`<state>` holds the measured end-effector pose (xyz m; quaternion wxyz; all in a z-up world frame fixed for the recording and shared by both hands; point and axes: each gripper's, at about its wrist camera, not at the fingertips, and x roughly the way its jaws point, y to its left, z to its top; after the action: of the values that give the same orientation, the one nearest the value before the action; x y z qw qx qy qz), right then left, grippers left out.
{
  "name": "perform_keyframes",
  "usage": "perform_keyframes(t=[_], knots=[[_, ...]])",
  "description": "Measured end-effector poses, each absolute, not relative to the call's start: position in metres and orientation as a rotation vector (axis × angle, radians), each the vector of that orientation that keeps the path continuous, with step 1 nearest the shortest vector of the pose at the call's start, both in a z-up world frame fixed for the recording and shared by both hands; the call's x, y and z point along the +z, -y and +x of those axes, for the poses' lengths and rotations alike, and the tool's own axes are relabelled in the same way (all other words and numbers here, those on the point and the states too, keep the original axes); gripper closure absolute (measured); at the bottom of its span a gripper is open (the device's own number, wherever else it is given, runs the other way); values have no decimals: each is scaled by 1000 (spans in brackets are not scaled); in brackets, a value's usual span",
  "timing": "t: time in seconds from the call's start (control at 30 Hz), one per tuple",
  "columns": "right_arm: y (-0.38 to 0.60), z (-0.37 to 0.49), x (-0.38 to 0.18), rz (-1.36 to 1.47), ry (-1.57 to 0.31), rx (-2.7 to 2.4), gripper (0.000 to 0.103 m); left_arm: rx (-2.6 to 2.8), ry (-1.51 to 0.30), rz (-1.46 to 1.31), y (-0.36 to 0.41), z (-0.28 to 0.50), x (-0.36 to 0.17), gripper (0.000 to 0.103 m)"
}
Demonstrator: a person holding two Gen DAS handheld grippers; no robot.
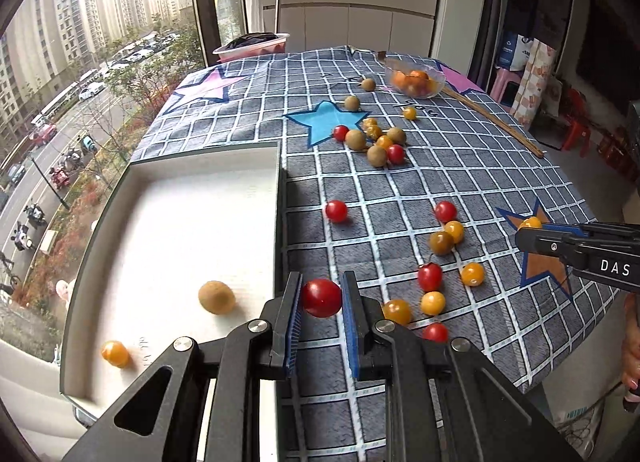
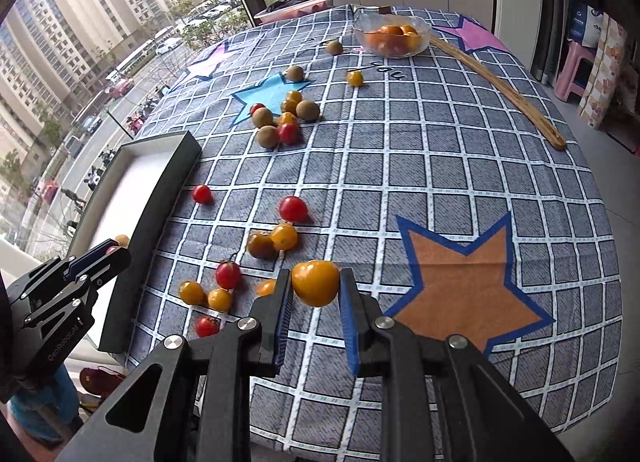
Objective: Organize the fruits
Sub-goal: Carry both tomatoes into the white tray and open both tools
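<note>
The left tool (image 1: pixel 321 298) is clamped on a red tomato (image 1: pixel 322 297), held just beside the near right corner of the white tray (image 1: pixel 276 189). The right tool (image 2: pixel 315 284) is clamped on a yellow tomato (image 2: pixel 316 282) above the checked cloth (image 2: pixel 440 165) on the worktop (both sets of blue pads press the fruit's sides).

Inside the tray lie two pieces: a brown fruit (image 1: pixel 216 297) and an orange tomato (image 1: pixel 115 353).

Past the tools, a near scatter of red and yellow tomatoes lies loose on the cloth. Farther off, a tighter cluster (image 1: pixel 376 139) mixes brown fruits with tomatoes. At the far end stands one glass bowl (image 2: pixel 392 34) holding orange fruit, a long wooden stick (image 2: pixel 500 85) beside it.
</note>
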<state>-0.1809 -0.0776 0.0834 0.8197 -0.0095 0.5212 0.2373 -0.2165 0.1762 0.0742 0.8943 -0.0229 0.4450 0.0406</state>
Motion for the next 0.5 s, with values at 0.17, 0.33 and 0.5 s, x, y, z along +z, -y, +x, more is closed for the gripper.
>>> perform_keyframes(t=[0.17, 0.33, 0.5], knots=[[27, -188, 86, -84, -1112, 577, 78, 214, -893, -87, -229, -232, 74, 83], [-29, -190, 91, -132, -1115, 660, 78, 336, -904, -129, -281, -237, 63, 83], [-84, -186, 89, -155, -1128, 727, 78, 395, -930, -188, -319, -231, 49, 83]])
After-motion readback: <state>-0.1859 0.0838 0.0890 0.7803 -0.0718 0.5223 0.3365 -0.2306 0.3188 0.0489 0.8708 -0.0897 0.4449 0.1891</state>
